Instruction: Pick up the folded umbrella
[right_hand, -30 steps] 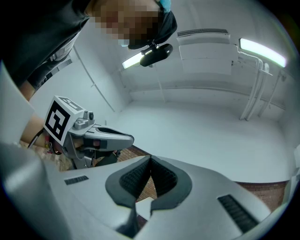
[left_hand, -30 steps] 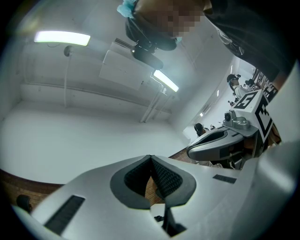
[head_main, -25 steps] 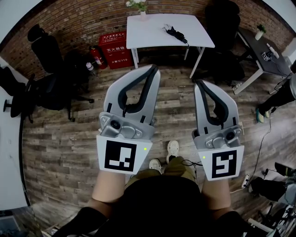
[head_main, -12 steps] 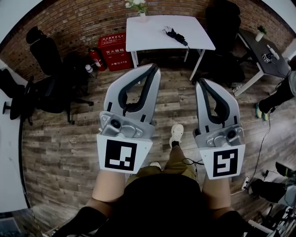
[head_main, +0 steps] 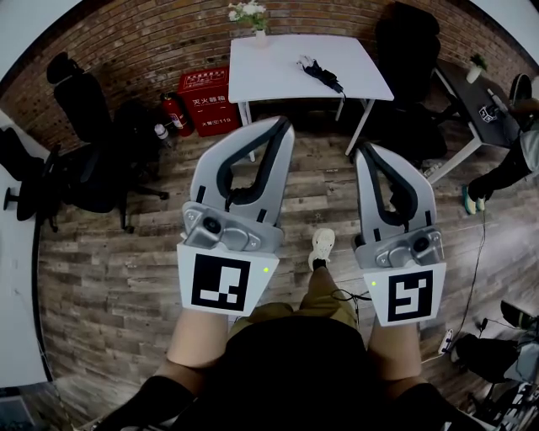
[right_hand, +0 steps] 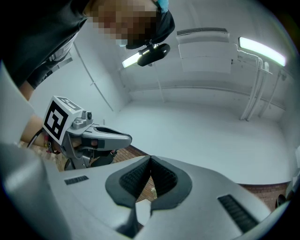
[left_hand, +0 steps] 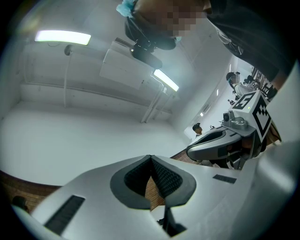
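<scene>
Ahead of my two claws, well apart from their tips, stands a white table (head_main: 269, 71). On its right half lies the folded umbrella (head_main: 322, 74), a dark and narrow bundle. It rests roughly between the two lines along which my claws point, and neither claw touches it. I hold both claws side by side above the wooden floor (head_main: 109, 278), and both point toward the table. My left claw (head_main: 282, 125) has its jaws together: the tips touch, and in the left gripper view the ribbed pads (left_hand: 165, 179) meet at the top with nothing between them. My right claw (head_main: 368, 152) is closed in the same way, its tips joined and empty. Beyond the tip of my left claw, on the far left corner of the table, stands a small vase (head_main: 250, 17) with white flowers. To the left of the table, ahead of my left claw, there is a red box (head_main: 207, 95), and a fire extinguisher (head_main: 176, 108) stands just beside it. Further to the left of my left claw are black office chairs (head_main: 84, 160). Between my two claws, lower down, I see my light shoe (head_main: 321, 247) on the floor.
</scene>
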Motion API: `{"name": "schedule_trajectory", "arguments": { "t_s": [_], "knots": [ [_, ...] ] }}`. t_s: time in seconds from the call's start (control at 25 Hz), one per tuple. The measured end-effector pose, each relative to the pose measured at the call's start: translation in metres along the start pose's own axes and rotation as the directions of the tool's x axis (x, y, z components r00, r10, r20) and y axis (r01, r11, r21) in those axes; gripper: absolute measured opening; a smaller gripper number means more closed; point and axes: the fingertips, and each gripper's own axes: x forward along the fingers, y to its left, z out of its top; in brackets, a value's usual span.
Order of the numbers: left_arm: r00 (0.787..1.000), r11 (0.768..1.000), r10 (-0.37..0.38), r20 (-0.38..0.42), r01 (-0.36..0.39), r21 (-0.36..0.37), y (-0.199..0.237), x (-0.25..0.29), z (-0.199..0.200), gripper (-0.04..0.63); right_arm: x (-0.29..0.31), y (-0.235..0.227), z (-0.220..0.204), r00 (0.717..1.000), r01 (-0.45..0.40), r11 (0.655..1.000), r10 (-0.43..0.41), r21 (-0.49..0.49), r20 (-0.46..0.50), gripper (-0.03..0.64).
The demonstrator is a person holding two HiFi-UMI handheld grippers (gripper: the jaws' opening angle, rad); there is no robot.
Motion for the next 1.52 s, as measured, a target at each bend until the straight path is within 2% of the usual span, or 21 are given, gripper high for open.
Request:
{"name": "schedule_trajectory", "arguments": {
  "t_s": [0.4,0.8,1.04,1.52],
  "knots": [
    [1.000,0.999,0.022,-0.012,-0.022,0.031,0.007,0.047,-0.040,0.011,0.035,-0.027,-0.049,0.999,-0.032,0.999,0.031,0.017,0.024,0.028],
    [0.996,0.997,0.065,-0.065,-0.063,0.039,0.027,0.151,-0.122,0.011,0.115,-0.104,-0.135,0.997,-0.069,0.997,0.068,0.042,0.027,0.028],
    [0.995,0.998,0.061,-0.078,-0.059,0.028,0.033,0.198,-0.150,0.011,0.142,-0.133,-0.169,0.997,-0.074,0.995,0.073,0.065,0.014,0.028],
    [0.994,0.999,0.036,-0.108,-0.035,0.013,0.026,0.251,-0.192,0.011,0.164,-0.171,-0.220,0.998,-0.061,0.994,0.063,0.091,-0.017,0.028]
  ]
}}
